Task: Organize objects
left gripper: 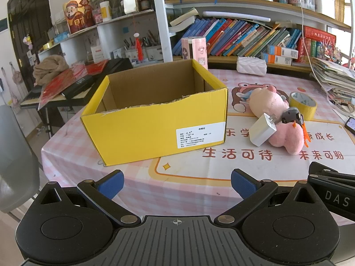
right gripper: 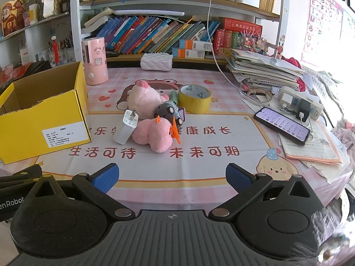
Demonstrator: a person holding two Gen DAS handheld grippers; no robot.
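On the glossy printed tablecloth (right gripper: 199, 168), a fuzzy pink plush (right gripper: 153, 136) lay touching a smooth white charger block (right gripper: 126, 128) and grey toy car (right gripper: 166, 110); corrugated yellow box (left gripper: 155, 130) sat left. Left gripper (left gripper: 176, 182) and right gripper (right gripper: 172, 177) gaped, blue-padded, holding nothing.

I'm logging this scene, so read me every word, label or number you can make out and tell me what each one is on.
"生活可待" and "未来可期": tablecloth.
"康成长": tablecloth too, start hidden by the plush toy.
"DAS": right gripper's body, seen from the left wrist camera.
"enRobot": left gripper's body, cut off at the frame edge.
"A B C", further letters: alphabet poster.
White label on the yellow box, book spines: too small to read.
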